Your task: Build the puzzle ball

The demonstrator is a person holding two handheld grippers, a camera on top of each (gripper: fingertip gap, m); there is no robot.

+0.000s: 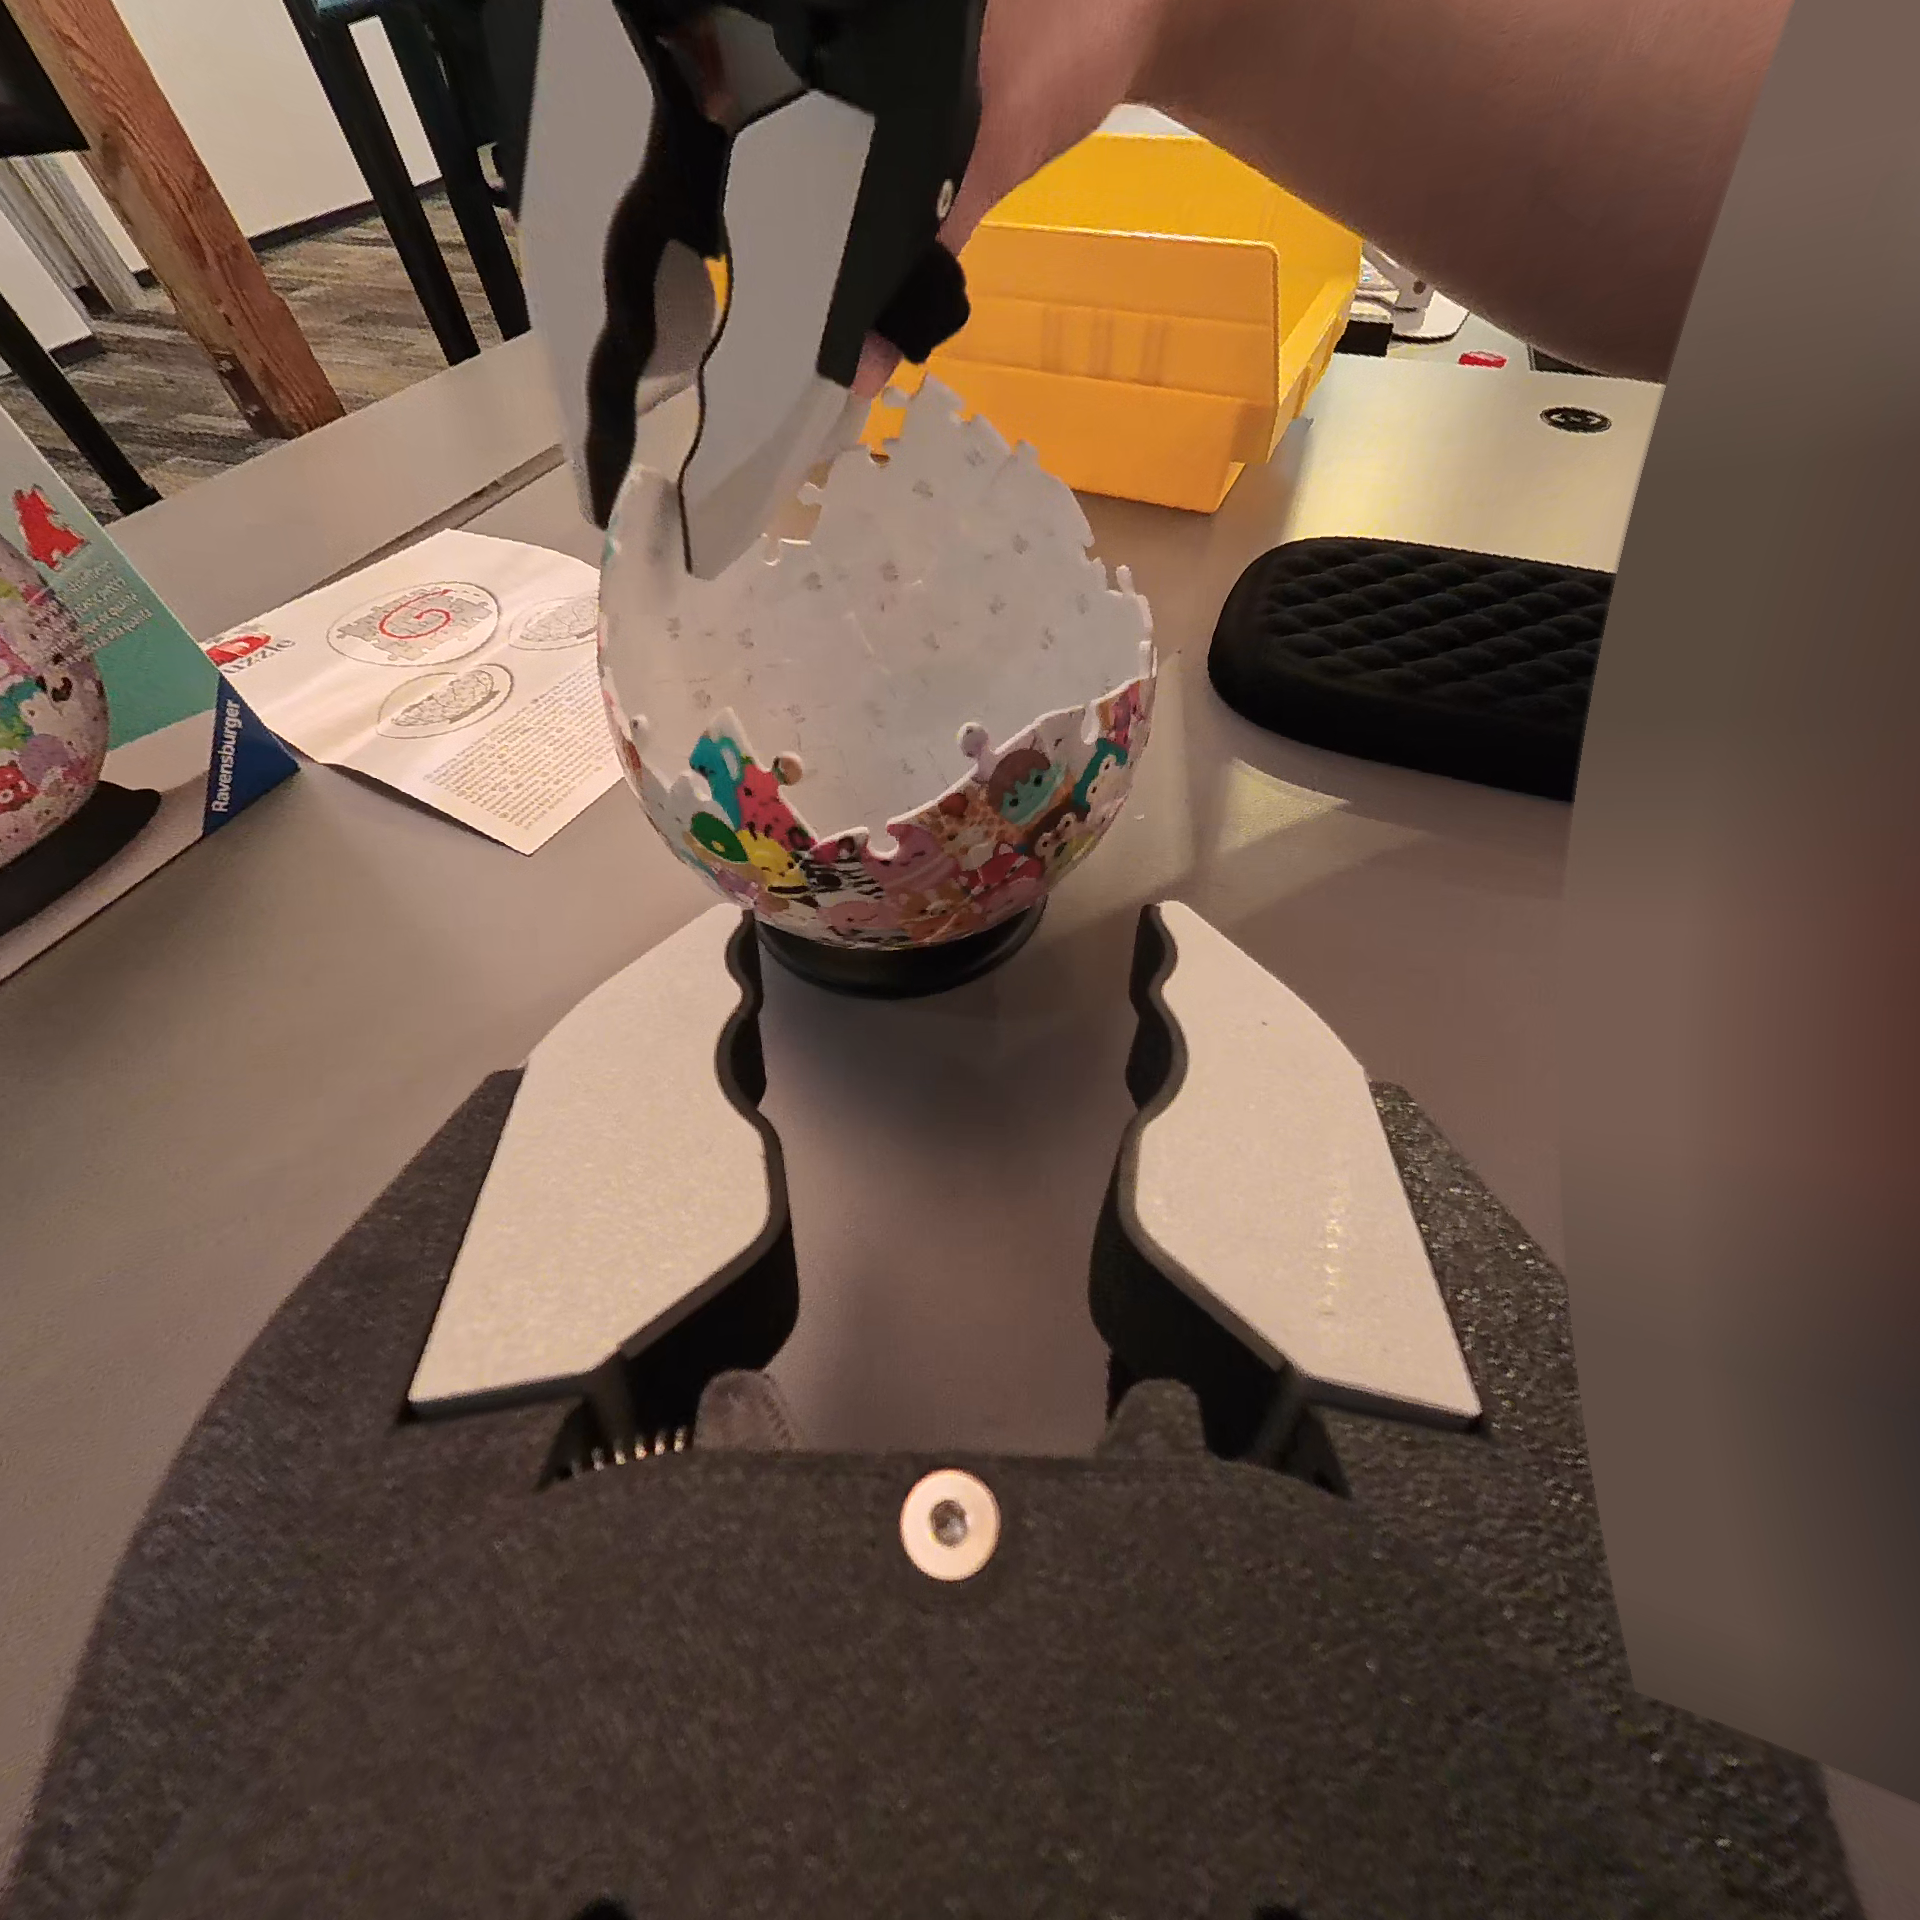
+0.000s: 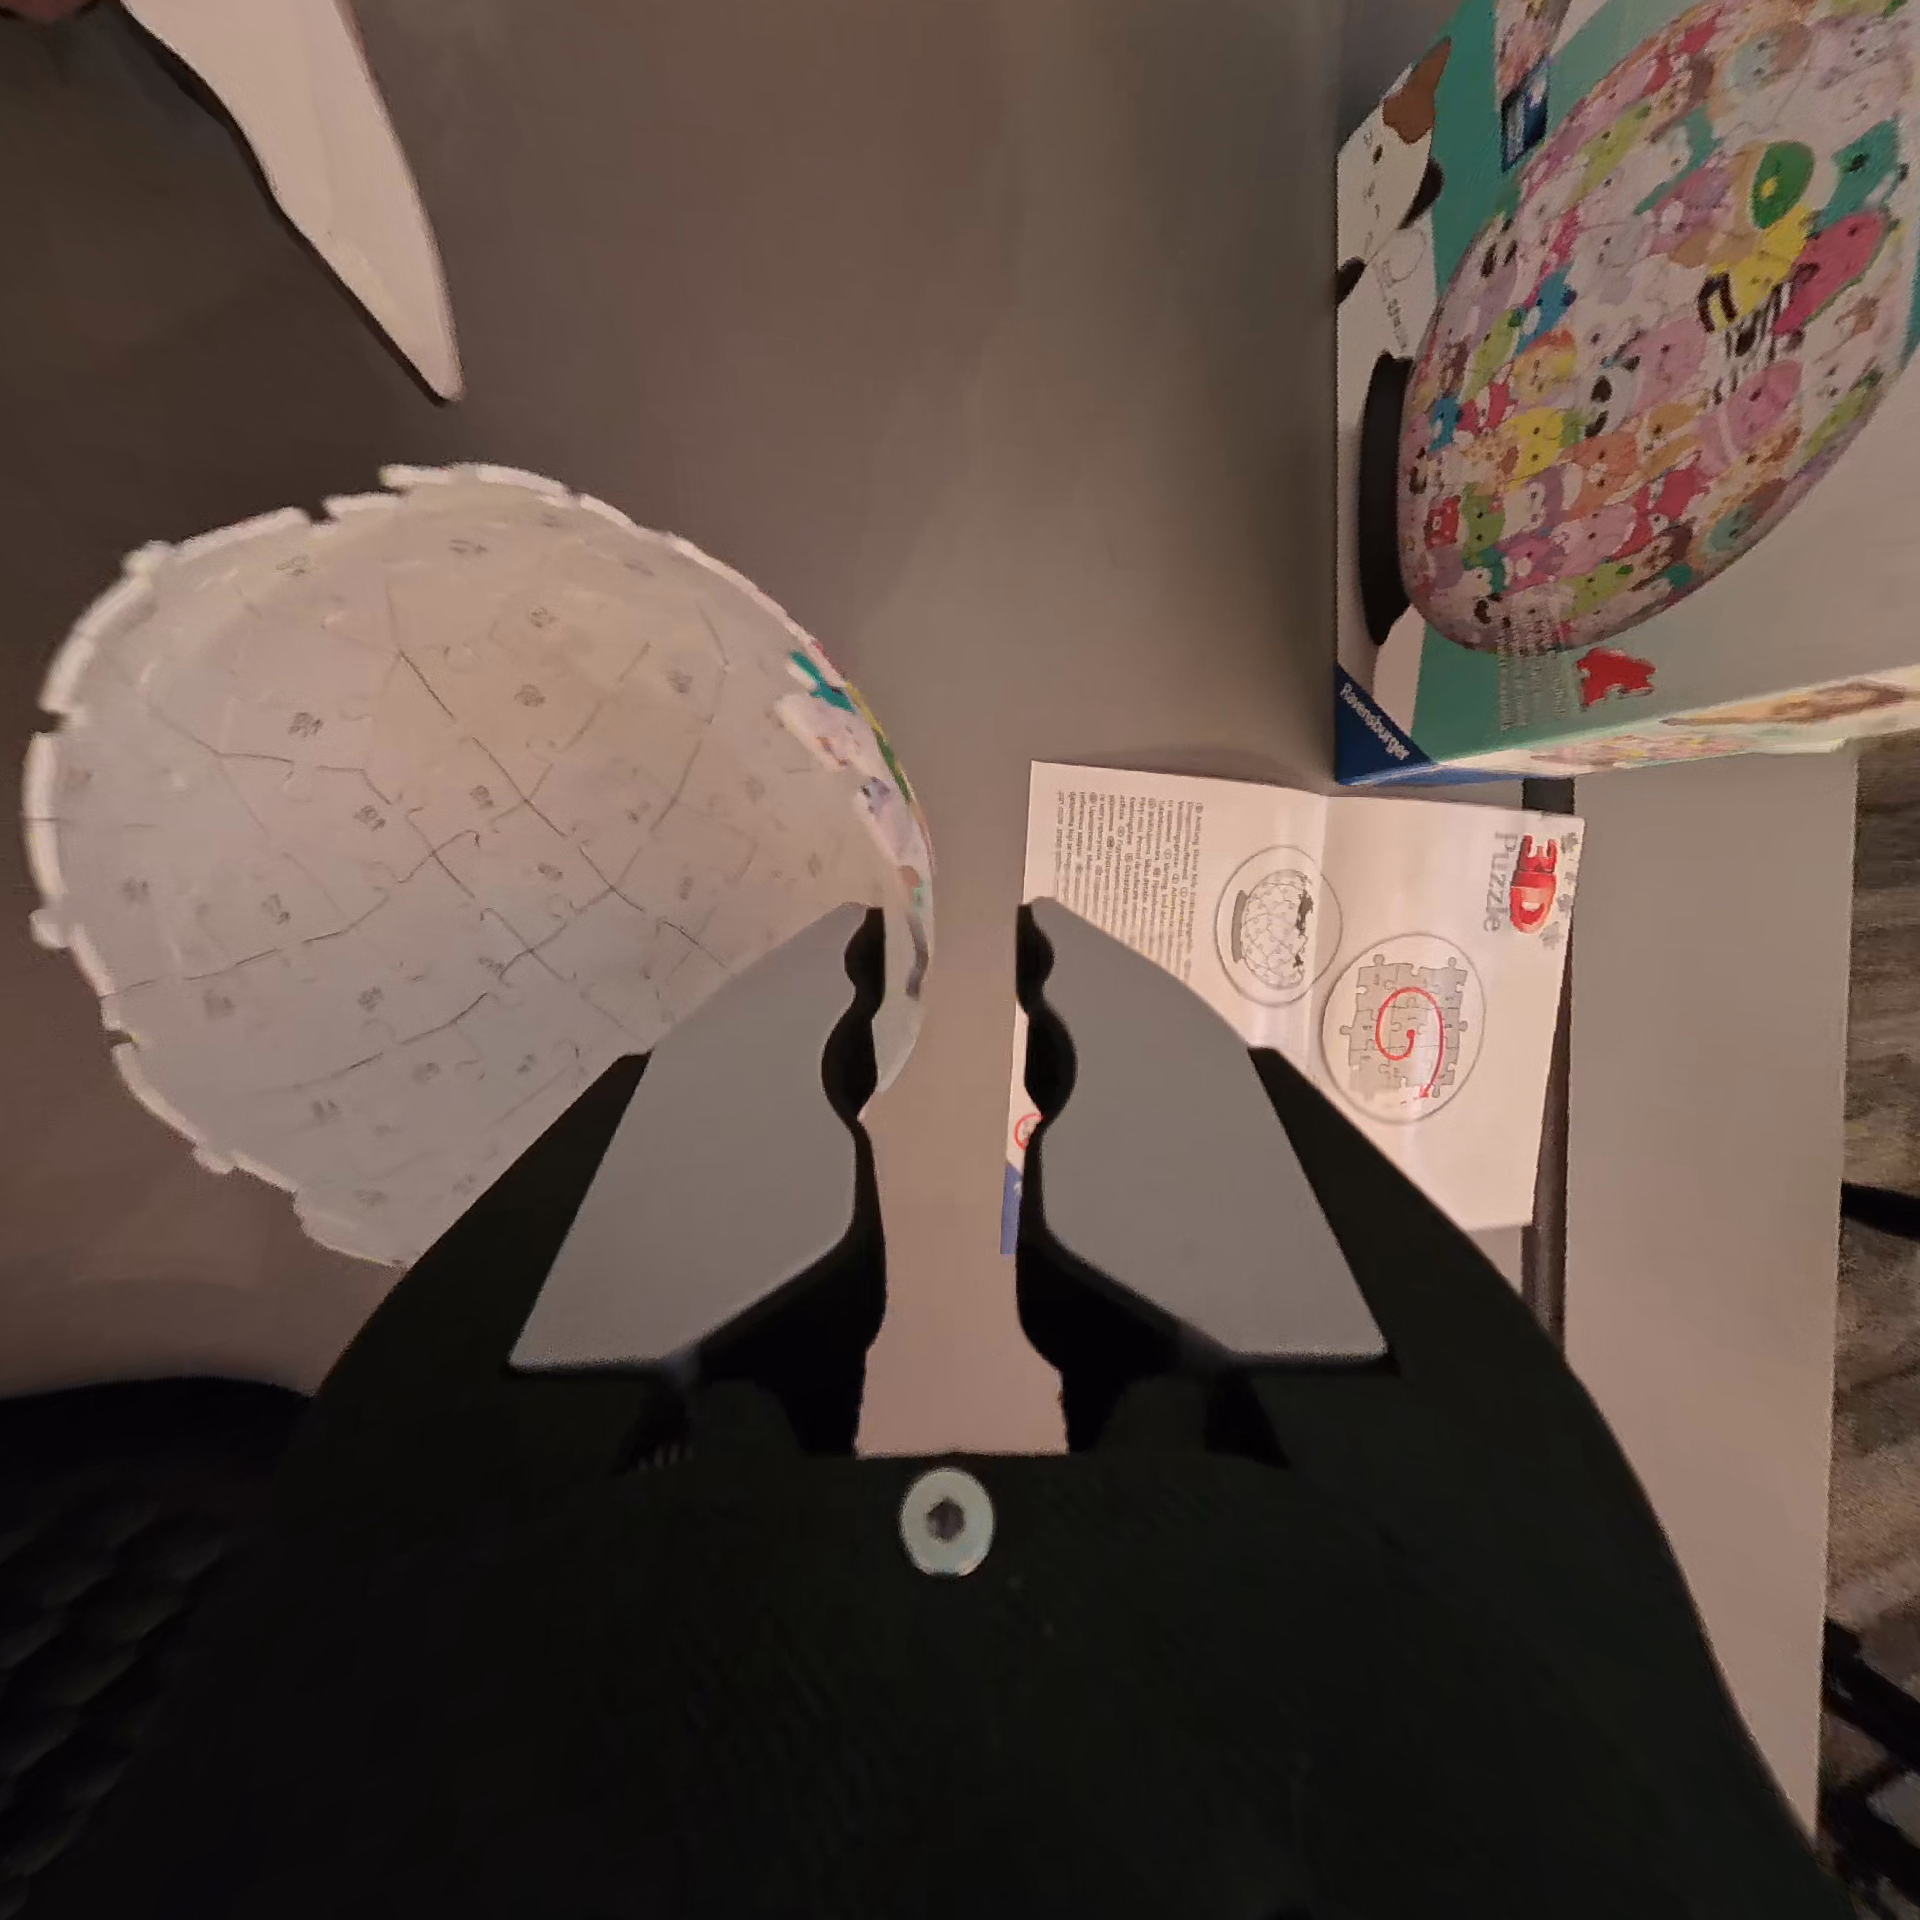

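The half-built puzzle ball [image 1: 883, 665] is an open shell, white inside with colourful cartoon pieces outside, and it sits on a black ring stand [image 1: 904, 961] on the grey table. My left gripper [image 1: 945, 935] is open and empty, low over the table just in front of the stand. My right gripper [image 1: 660, 540] comes down from above at the ball's upper left rim. In the right wrist view the right gripper [image 2: 951, 914] is open with nothing between its jaws. Its left finger overlaps the edge of the ball [image 2: 416, 831]; I cannot tell whether they touch.
The puzzle box [image 1: 62, 675] stands at the left; it also shows in the right wrist view [image 2: 1662, 416]. An instruction sheet [image 1: 447, 675] lies beside it. A yellow bin [image 1: 1143, 312] stands behind the ball and a black mesh pad [image 1: 1423, 655] lies to the right. A person's arm reaches in from above.
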